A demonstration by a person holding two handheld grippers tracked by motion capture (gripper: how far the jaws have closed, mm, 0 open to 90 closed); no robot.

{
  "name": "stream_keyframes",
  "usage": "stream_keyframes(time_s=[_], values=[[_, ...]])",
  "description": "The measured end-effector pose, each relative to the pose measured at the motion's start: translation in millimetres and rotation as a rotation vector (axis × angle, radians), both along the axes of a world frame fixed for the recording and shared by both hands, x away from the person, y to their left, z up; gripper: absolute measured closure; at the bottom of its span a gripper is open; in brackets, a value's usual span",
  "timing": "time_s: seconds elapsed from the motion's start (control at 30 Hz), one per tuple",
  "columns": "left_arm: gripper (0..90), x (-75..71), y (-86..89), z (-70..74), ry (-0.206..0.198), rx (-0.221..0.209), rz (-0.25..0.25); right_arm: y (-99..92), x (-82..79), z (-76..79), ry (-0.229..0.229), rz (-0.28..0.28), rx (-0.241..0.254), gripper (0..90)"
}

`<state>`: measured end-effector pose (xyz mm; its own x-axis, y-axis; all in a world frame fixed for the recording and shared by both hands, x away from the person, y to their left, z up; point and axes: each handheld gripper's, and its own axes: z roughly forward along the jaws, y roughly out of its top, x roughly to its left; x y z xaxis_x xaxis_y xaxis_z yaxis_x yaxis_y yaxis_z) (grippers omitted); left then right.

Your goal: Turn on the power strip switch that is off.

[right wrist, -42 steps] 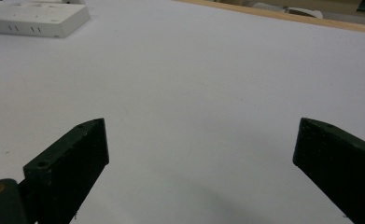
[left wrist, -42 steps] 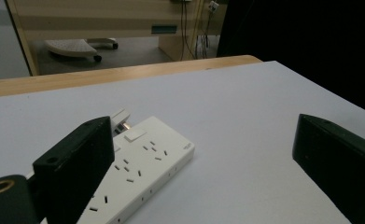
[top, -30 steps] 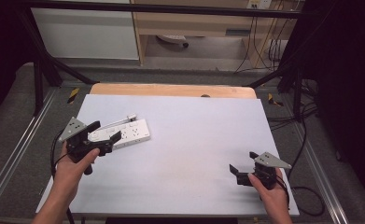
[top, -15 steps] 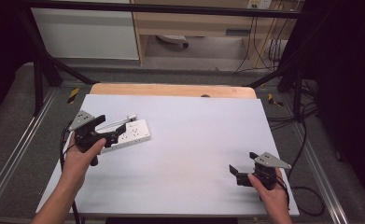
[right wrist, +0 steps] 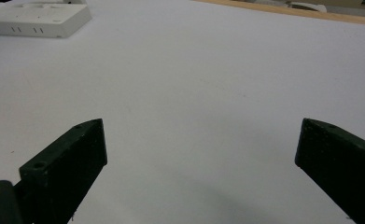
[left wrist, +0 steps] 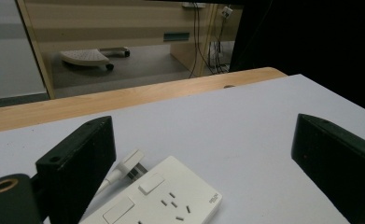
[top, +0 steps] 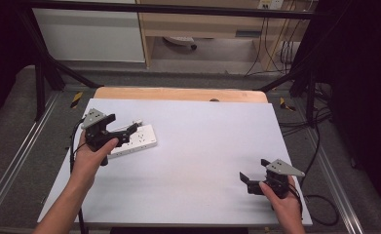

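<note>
Table (top: 198, 146), white-grey top with a strip of bare wood along the far edge, takes up most of the high view. On its left part lies the power strip (top: 134, 140), flat, long side running roughly left-right. It is white, a long flat rectangular block with rounded corners. The left gripper view shows two rectangular rocker-like buttons and a group of small dark socket slots on its top face (left wrist: 161, 200). Its side face, seen in the right gripper view (right wrist: 35, 21), carries more small slots. A small grey mark sits near one corner of the top face, probably a brand logo, too small to read. No other writing legible.

A white plug (left wrist: 126, 169) on a thin white cord lies just beside the strip's far end, near the left jaw.

Left gripper (top: 124, 135) is over the left end of the strip, jaws spread wide, strip between and below them, nothing clamped. Right gripper (top: 244, 179) sits low over bare table at the near right, well apart from the strip, jaws wide apart, holding nothing.
</note>
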<state>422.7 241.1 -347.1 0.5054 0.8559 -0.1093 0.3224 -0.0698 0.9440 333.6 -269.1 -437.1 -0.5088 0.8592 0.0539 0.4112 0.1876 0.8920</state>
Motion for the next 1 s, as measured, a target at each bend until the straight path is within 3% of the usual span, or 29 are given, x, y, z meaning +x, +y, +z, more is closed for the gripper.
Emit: stream_keyframes(time_s=[0.27, 0.57, 1.0], values=[[6.6, 9.7, -7.6, 0.3, 0.004, 0.023, 0.000, 0.2, 0.0, 0.2, -0.005, 0.001, -0.005, 2.7], [6.5, 15.8, -13.0, 1.1, -0.019, 0.030, 0.005, 0.5, 0.6, 0.1, -0.003, 0.005, 0.000, 2.7], [7.0, 31.5, -19.0, -9.6, -0.013, 0.042, 0.021, 0.4, 0.6, 0.2, -0.001, 0.002, 0.002, 2.8]])
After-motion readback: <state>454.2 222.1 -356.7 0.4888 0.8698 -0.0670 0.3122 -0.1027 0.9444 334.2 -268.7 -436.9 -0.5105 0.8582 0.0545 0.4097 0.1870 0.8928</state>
